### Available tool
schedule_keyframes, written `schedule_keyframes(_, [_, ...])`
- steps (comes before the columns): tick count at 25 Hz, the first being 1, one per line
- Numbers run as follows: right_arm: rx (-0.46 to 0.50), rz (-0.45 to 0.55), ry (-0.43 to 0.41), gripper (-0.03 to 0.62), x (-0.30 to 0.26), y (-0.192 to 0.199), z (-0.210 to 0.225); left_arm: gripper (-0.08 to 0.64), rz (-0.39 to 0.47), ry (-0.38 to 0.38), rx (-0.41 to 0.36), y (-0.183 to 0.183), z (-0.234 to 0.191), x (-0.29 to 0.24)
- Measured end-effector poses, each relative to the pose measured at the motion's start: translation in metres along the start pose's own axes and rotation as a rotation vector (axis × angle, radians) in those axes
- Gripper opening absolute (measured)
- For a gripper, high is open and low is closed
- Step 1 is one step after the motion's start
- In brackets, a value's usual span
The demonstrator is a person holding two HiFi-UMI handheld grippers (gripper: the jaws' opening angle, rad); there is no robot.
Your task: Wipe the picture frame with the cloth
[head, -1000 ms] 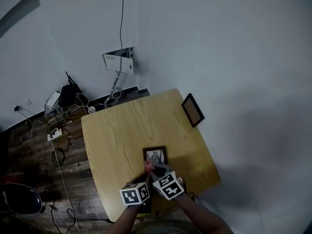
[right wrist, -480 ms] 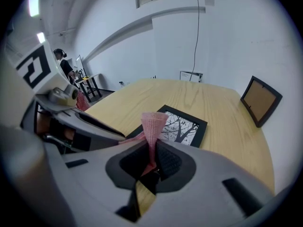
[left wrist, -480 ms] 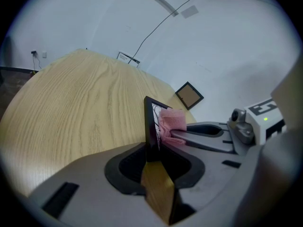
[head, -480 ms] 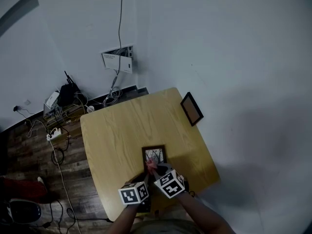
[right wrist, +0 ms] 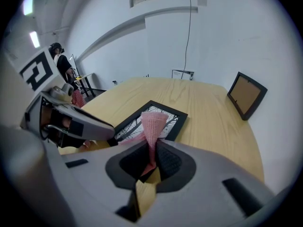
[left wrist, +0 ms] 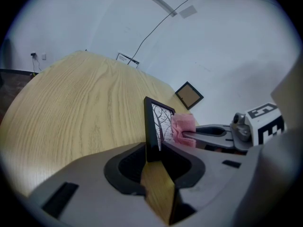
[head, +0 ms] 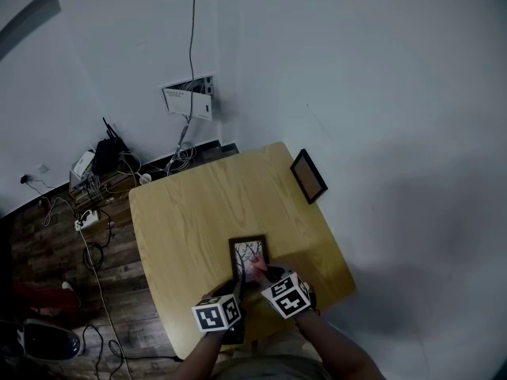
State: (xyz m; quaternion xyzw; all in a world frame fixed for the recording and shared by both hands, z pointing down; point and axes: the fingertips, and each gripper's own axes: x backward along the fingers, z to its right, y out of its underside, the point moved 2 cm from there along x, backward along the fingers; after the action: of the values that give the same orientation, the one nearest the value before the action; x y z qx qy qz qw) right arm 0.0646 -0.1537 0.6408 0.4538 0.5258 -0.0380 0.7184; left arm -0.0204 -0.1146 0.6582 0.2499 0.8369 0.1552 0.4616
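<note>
- On left gripper (left wrist: 154, 156): jaws clamped tight on edge of picture frame (left wrist: 157, 122), near front edge of table (head: 190, 212).
- On right gripper (right wrist: 150, 161): pinched closed on pink cloth (right wrist: 152, 121), pressed against frame glass.
- By wall: second frame (head: 308, 176), well apart.

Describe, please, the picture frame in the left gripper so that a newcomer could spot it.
On the wooden table, look at the edge nearest the person: the picture frame sits in the left gripper, and the right gripper holds a pink cloth on it. It shows black-and-white branches, whereas the other frame by the wall shows plain brown.
</note>
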Motion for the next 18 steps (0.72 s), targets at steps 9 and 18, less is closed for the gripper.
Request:
schedule_keyframes(9, [-0.039, 0.019, 0.025, 0.018, 0.002, 0.002, 0.001, 0.094, 0.010, -0.009, -0.019, 0.001, 0.001, 0.000])
schedule_keyframes(18, [-0.110, 0.204, 0.080, 0.018, 0.036, -0.011, -0.006, 0.096, 0.059, -0.037, -0.129, -0.016, 0.002, 0.021])
